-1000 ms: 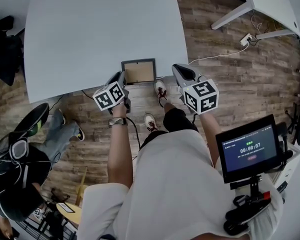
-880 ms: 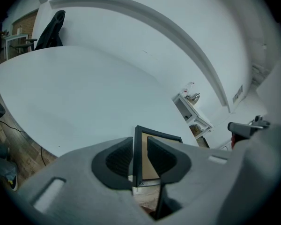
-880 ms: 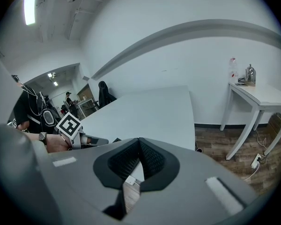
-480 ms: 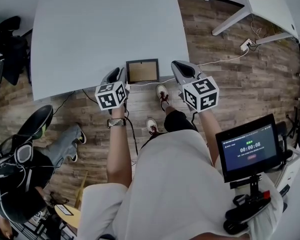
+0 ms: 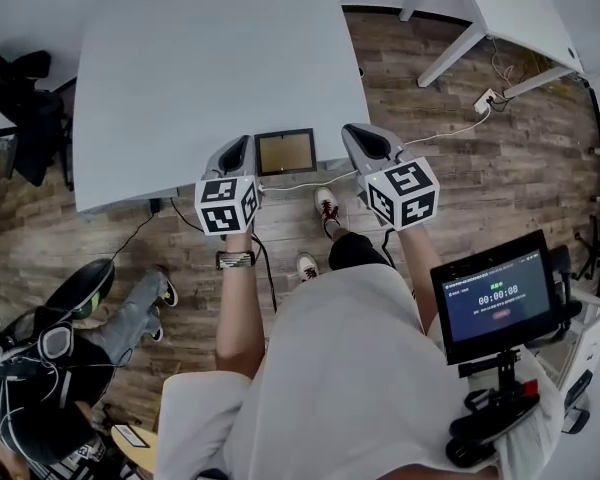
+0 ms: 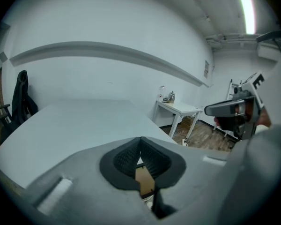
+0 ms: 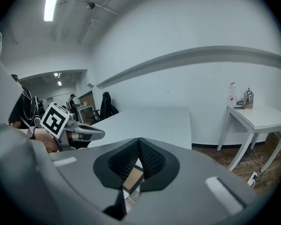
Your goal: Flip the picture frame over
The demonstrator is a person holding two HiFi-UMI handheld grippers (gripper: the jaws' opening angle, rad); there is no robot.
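Observation:
The picture frame (image 5: 286,152) lies flat at the near edge of the white table (image 5: 200,58), a brown panel inside a dark border facing up. My left gripper (image 5: 242,144) hovers just left of it, shut and empty, clear of the frame. My right gripper (image 5: 352,133) hangs just right of the frame, past the table's corner, with its pads together and nothing in them. In the left gripper view the frame (image 6: 144,179) shows below the closed pads (image 6: 131,153). The right gripper view shows the frame (image 7: 132,178) the same way, with the left gripper (image 7: 75,128) off to the left.
A black chair (image 5: 20,108) stands by the table's left end. A seated person's legs and shoes (image 5: 130,303) are on the wooden floor at left. A second white table (image 5: 520,8) is at the top right, with a power strip and cable (image 5: 485,98) beneath. A timer screen (image 5: 498,298) sits at right.
My left gripper has lifted away from the frame's left edge and rolled, so its marker cube shows another face. The right gripper rose slightly. The frame lies where it was.

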